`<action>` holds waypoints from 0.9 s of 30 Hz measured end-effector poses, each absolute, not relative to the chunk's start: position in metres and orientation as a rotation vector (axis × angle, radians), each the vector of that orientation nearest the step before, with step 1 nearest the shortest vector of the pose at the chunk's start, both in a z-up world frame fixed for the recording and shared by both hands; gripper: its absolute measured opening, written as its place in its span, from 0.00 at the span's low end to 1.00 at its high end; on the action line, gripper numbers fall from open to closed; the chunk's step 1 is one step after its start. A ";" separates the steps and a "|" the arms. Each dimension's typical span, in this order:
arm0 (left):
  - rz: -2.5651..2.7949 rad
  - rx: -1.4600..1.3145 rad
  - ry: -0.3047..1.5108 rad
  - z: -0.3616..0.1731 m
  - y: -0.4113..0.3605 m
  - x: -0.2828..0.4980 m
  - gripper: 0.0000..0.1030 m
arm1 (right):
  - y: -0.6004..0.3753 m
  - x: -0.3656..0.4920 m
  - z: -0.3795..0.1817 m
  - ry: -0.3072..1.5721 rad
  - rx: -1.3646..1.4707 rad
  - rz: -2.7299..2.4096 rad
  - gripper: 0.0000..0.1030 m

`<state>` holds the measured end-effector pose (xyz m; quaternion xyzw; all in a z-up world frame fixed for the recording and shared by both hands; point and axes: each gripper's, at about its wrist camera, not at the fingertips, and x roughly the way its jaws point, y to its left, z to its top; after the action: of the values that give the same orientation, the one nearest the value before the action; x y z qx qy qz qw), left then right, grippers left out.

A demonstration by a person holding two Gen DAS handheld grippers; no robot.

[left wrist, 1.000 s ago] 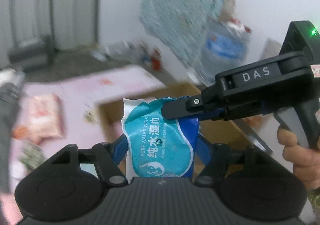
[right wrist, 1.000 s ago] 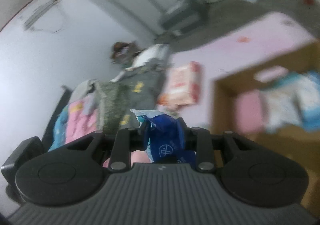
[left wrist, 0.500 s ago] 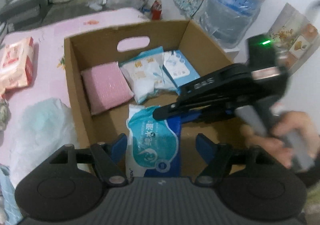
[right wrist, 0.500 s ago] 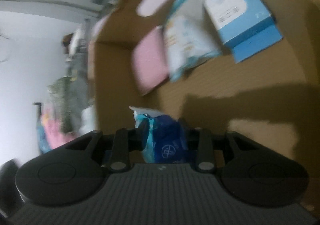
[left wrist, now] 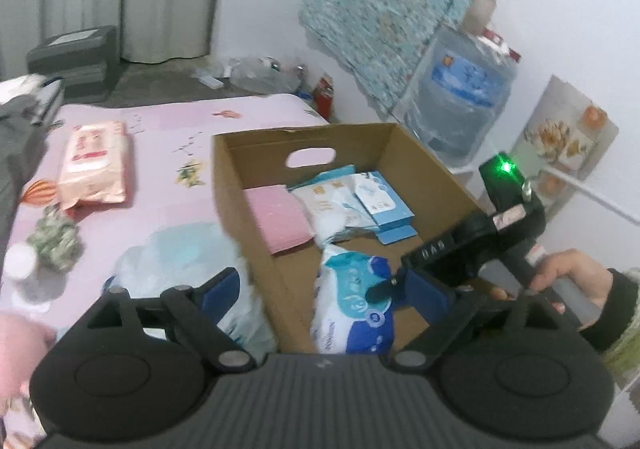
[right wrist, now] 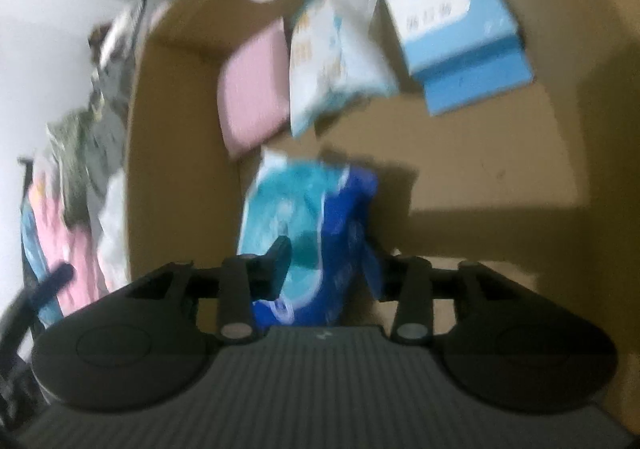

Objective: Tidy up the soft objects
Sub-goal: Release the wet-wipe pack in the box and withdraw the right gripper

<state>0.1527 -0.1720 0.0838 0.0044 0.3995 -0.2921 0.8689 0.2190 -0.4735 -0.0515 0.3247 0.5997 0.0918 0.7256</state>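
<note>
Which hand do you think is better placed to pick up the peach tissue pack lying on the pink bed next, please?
Left. The left gripper, fingers opening and empty, sits beside the bed side where the peach tissue pack lies. The right gripper is down inside the cardboard box, releasing the blue wet-wipes pack.

wipes pack (left wrist: pixel 352 305) | teal-blue, soft, crumpled | tilted on end | inside cardboard box (left wrist: pixel 436 173), near front
</note>
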 end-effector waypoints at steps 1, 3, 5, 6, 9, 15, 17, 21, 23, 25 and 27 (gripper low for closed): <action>-0.605 -0.004 0.831 0.082 -0.165 0.150 0.91 | -0.471 0.219 -0.054 1.343 0.709 0.208 0.42; -0.591 -0.024 0.824 0.078 -0.153 0.145 0.92 | -0.463 0.218 -0.056 1.370 0.703 0.217 0.43; -0.576 -0.038 0.823 0.074 -0.142 0.140 0.92 | -0.456 0.219 -0.061 1.386 0.721 0.234 0.42; -0.572 -0.044 0.826 0.071 -0.137 0.139 0.92 | -0.453 0.218 -0.058 1.384 0.710 0.230 0.42; -0.569 -0.064 0.824 0.065 -0.124 0.134 0.92 | -0.444 0.222 -0.056 1.342 0.682 0.218 0.37; -0.579 -0.085 0.817 0.052 -0.109 0.127 0.93 | -0.427 0.245 -0.050 1.271 0.572 0.268 0.34; -0.587 -0.083 0.819 0.049 -0.110 0.126 0.93 | -0.423 0.255 -0.052 1.250 0.558 0.294 0.34; -0.583 -0.073 0.806 0.045 -0.106 0.122 0.93 | -0.418 0.267 -0.055 1.230 0.549 0.315 0.40; -0.568 -0.058 0.793 0.045 -0.103 0.120 0.93 | -0.422 0.269 -0.054 1.238 0.571 0.295 0.40; -0.556 -0.048 0.780 0.045 -0.100 0.118 0.93 | -0.426 0.266 -0.048 1.229 0.592 0.270 0.40; -0.542 -0.039 0.764 0.046 -0.096 0.115 0.93 | -0.432 0.259 -0.038 1.199 0.618 0.266 0.40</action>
<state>0.1149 -0.0960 0.0456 -0.0186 0.3684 -0.2611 0.8921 0.2593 -0.4317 -0.0384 0.2851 0.5536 0.1226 0.7728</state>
